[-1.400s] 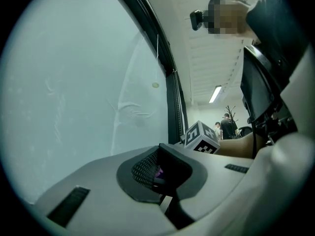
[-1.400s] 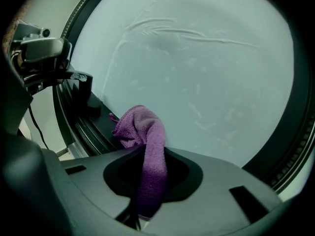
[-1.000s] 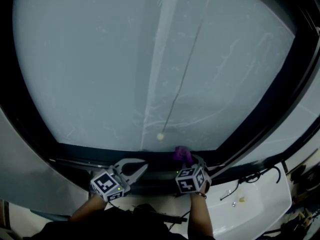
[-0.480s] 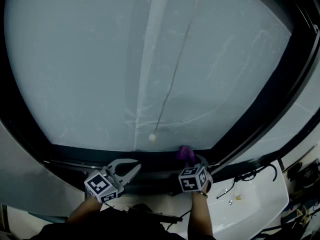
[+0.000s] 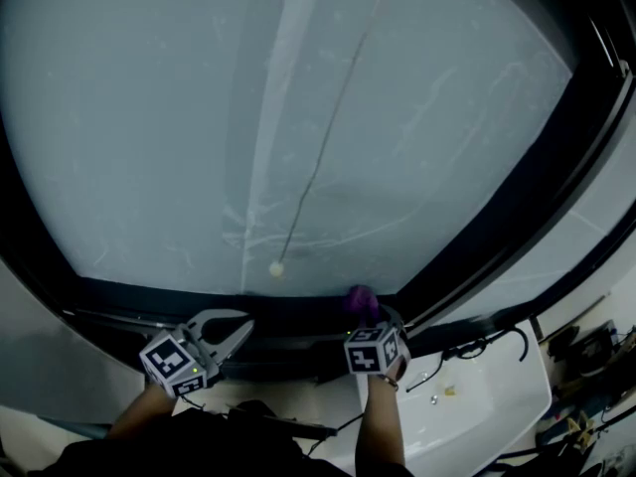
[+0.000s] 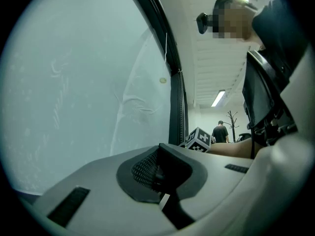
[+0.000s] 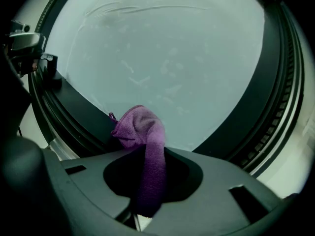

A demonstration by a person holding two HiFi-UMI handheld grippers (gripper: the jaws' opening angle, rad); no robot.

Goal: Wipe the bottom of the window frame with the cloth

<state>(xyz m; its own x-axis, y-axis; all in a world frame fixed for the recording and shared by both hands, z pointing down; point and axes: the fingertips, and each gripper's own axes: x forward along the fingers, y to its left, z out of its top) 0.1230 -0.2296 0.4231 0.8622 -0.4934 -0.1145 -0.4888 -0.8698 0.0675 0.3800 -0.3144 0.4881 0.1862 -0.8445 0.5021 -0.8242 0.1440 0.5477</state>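
Observation:
A purple cloth (image 7: 146, 136) hangs bunched from my right gripper (image 7: 149, 173), which is shut on it. The cloth's free end presses against the dark bottom window frame (image 7: 74, 107), where the frame meets the glass. In the head view the cloth (image 5: 360, 302) sits on the frame (image 5: 179, 298) just ahead of the right gripper (image 5: 368, 322), right of centre. My left gripper (image 5: 235, 328) hovers over the frame further left, jaws together and holding nothing. The left gripper view shows those jaws (image 6: 157, 173) closed and pointing along the pane.
A blind cord ends in a small bead (image 5: 276, 267) against the glass, left of the cloth. The dark side frame (image 5: 517, 227) rises at the right. Cables (image 5: 477, 346) lie on a white ledge (image 5: 497, 415) below right. A person (image 6: 220, 132) stands far off indoors.
The right gripper and the cloth have slid right along the bottom frame, away from the cord bead. The head camera has swung right. The left gripper stays roughly where it was by the frame.

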